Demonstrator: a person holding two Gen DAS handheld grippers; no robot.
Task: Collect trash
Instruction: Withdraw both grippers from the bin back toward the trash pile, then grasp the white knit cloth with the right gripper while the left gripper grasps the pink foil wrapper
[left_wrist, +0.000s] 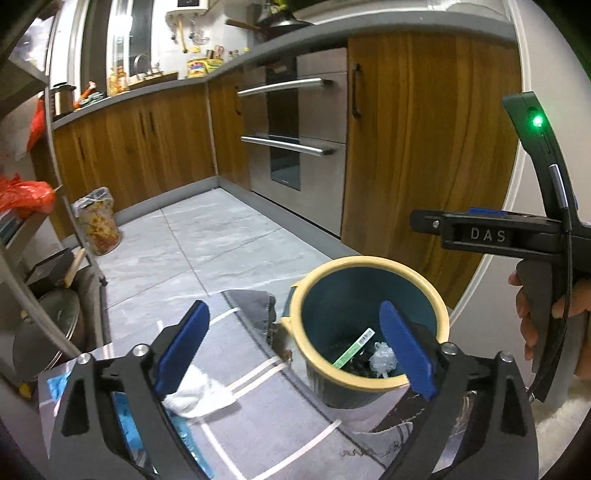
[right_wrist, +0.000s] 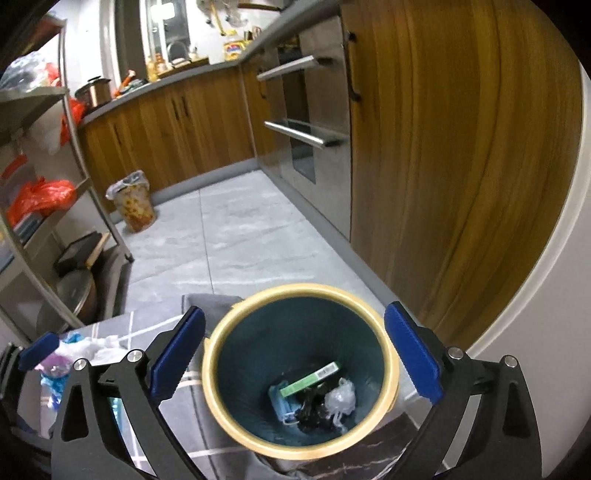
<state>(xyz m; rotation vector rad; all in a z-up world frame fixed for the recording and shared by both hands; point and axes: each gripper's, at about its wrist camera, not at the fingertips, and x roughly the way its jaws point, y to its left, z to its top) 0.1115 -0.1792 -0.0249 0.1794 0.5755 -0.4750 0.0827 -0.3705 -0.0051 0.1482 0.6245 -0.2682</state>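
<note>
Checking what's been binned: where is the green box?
In the right wrist view the green box lies at the bin's bottom, between a blue mask and crumpled clear plastic.

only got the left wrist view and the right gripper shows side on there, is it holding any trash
observer: no, the right gripper is open with nothing between its fingers, above the bin
operator: what's under the green box in the bin, my view cuts that off
observer: a light blue item lies partly under the green box, next to crumpled clear plastic
</note>
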